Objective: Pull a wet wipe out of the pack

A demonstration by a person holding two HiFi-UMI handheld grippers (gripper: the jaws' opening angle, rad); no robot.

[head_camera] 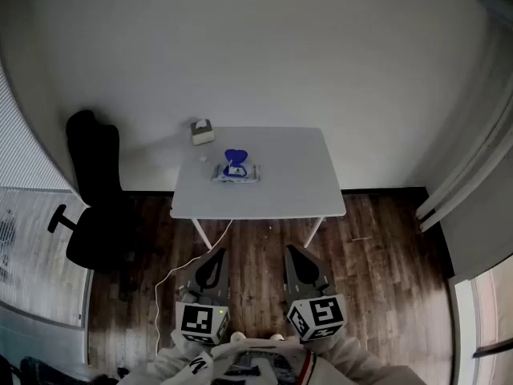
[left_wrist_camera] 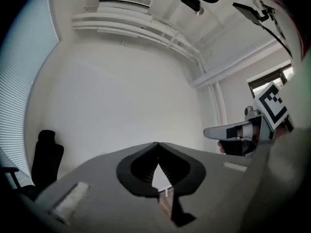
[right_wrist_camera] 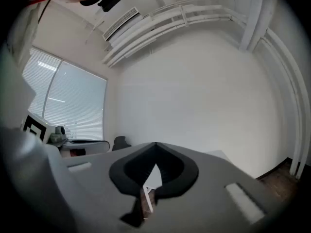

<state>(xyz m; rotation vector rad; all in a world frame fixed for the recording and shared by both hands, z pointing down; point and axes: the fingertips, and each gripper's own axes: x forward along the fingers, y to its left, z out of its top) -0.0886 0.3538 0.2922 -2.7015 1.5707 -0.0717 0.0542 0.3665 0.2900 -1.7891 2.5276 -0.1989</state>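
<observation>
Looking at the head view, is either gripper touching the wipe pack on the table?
No: the left gripper and the right gripper both hang over the wooden floor, short of the table where the wipe pack lies.

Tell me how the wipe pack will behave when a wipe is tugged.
The pack looks small and flat, so probably light; it may slide or lift on the smooth table. Its blue lid stands open and might flop shut if jolted.

Wipe pack on table, chair left
</observation>
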